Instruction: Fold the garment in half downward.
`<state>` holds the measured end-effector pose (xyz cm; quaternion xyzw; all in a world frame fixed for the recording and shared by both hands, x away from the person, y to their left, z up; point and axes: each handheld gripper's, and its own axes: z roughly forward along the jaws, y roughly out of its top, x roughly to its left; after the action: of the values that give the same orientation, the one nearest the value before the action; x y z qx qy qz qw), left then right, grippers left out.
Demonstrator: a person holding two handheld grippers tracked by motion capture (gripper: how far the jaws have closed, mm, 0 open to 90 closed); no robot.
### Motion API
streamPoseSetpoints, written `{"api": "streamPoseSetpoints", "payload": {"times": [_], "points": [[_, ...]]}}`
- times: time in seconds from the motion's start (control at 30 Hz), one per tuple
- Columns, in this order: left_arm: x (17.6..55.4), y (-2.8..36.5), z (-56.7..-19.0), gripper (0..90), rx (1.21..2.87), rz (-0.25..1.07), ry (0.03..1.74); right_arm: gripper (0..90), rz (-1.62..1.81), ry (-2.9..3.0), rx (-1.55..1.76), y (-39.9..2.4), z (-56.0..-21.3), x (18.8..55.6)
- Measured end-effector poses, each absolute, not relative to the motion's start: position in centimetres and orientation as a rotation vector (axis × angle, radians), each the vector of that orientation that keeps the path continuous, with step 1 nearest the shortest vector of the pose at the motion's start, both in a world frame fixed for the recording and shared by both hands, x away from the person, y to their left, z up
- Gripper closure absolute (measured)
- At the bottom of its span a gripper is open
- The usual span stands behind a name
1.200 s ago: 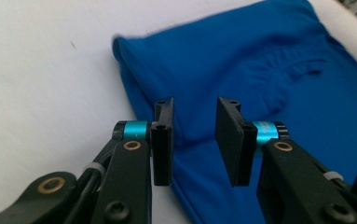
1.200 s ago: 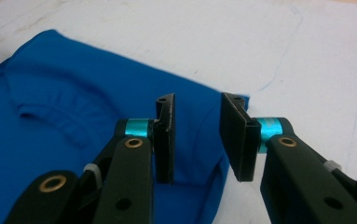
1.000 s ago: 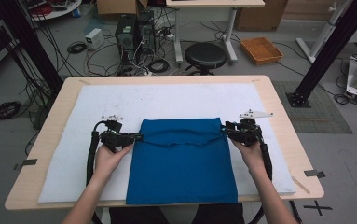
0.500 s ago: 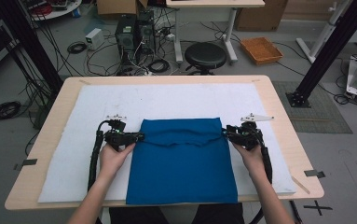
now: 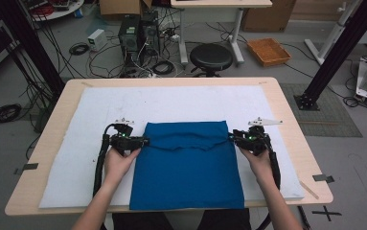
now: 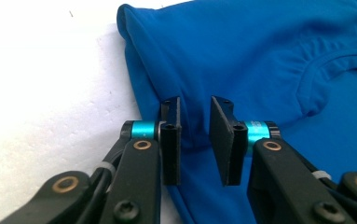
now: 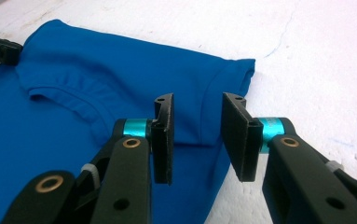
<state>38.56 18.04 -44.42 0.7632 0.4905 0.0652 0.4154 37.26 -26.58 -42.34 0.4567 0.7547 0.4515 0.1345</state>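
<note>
Where white mat (image 5: 80, 158) lies bare, blue shirt (image 5: 188, 167)

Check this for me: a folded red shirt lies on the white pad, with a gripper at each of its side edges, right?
Not quite: the shirt is blue, not red, as the high view shows. It does lie folded on the white pad, with the left gripper and the right gripper at its side edges.

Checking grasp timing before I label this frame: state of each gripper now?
Left gripper: open, jaws just been closing, astride the folded blue cotton T-shirt's edge, not pinching it.
Right gripper: open, astride the opposite edge.
</note>
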Motion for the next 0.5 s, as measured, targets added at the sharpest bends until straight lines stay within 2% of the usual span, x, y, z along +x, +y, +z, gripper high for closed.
{"api": "streamPoseSetpoints", "payload": {"times": [0.07,0.17,0.37,0.5], "points": [[38.5,18.0,-44.4,82.0,1.926,0.170,1.226,65.6,1.305,2.193,1.356,-26.6,-42.6,37.2],[38.4,18.0,-44.4,85.4,1.920,0.176,1.214,66.0,1.274,2.213,1.381,-26.2,-43.1,37.5],[38.3,17.9,-44.2,86.4,1.916,0.181,1.199,68.4,1.205,2.220,1.421,-25.3,-44.0,38.3],[38.3,17.9,-44.1,86.5,1.906,0.185,1.189,90.0,1.166,2.236,1.397,-24.9,-44.5,38.8]]}}
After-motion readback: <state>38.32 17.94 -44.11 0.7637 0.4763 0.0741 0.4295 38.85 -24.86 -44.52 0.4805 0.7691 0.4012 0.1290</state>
